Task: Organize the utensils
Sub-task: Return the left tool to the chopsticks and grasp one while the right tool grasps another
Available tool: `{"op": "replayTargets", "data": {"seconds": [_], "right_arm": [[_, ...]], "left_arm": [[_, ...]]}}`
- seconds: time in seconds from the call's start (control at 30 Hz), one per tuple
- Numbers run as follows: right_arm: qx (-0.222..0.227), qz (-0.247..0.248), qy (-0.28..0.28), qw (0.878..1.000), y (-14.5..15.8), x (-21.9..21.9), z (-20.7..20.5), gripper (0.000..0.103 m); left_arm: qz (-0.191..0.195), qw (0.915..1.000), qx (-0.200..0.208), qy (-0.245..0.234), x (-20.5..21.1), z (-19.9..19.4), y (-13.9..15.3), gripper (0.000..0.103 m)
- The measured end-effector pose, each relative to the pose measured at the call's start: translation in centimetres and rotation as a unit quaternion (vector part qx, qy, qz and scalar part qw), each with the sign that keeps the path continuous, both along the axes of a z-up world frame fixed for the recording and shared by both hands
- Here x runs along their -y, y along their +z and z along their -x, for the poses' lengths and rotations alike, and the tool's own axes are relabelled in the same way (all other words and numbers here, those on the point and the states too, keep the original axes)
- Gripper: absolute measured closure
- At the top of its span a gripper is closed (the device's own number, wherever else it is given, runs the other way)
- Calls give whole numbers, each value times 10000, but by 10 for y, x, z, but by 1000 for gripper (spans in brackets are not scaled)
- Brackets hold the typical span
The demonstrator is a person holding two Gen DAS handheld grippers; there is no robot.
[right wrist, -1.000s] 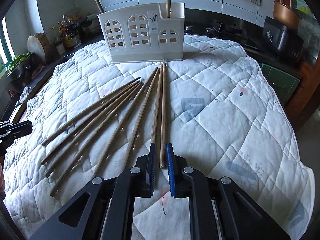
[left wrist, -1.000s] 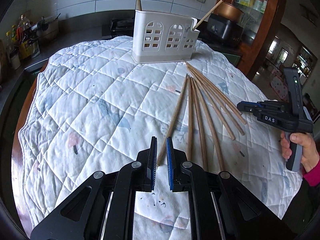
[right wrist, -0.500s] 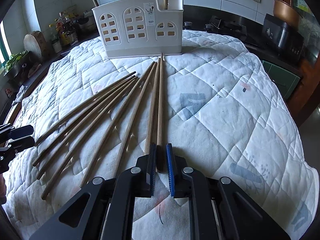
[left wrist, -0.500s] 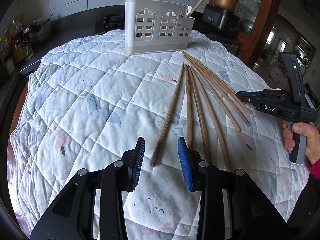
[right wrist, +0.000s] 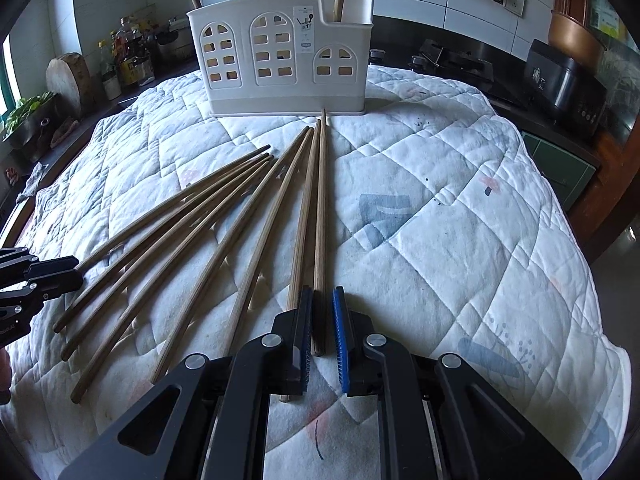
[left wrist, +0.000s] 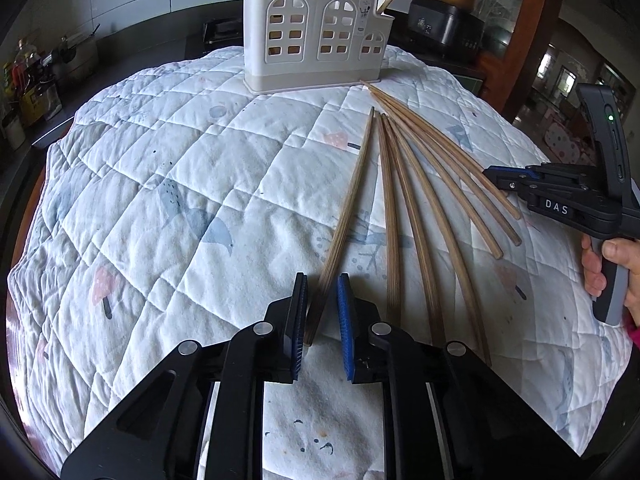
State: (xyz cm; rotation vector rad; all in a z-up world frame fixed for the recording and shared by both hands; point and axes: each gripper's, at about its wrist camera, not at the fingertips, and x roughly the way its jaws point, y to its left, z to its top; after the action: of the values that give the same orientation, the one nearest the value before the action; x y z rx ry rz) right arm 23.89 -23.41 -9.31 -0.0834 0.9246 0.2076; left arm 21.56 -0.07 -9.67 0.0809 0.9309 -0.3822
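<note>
Near edge of the quilt: both grippers sit low over the fanned chopsticks (right wrist: 224, 216)
Left gripper (left wrist: 322, 312): jaws have narrowed since half a second ago, straddling the near end of the leftmost chopstick (left wrist: 348, 216); slightly apart, not yet clenched
Right gripper (right wrist: 322, 320): jaws released, a narrow gap around the rightmost chopstick (right wrist: 320, 220), further along it than a second ago
Holder (right wrist: 280, 56): stands at the far side, two chopsticks already in it
Meaning: both look ready to clamp and lift
</note>
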Motion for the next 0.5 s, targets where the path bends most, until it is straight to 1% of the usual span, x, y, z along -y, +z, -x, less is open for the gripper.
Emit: {"op": "replayTargets", "data": {"seconds": [0.17,0.27,0.37,0.5], "right_arm": [[35,-19,-41,10000,2,1,2,96],[63,-23,-60,10000,5,3,4,96],[134,-56,-87,9999,11,7,9,96],[318,-119,-118,9994,27,12,17,96]], "left_arm": [[-320,9994,139,9,9,3,1,93],[-191,9998,90,24,8,3,4,97],[-107,9999,102,45,6,3,8,97],[26,9998,185,67,3,7,19,97]]}}
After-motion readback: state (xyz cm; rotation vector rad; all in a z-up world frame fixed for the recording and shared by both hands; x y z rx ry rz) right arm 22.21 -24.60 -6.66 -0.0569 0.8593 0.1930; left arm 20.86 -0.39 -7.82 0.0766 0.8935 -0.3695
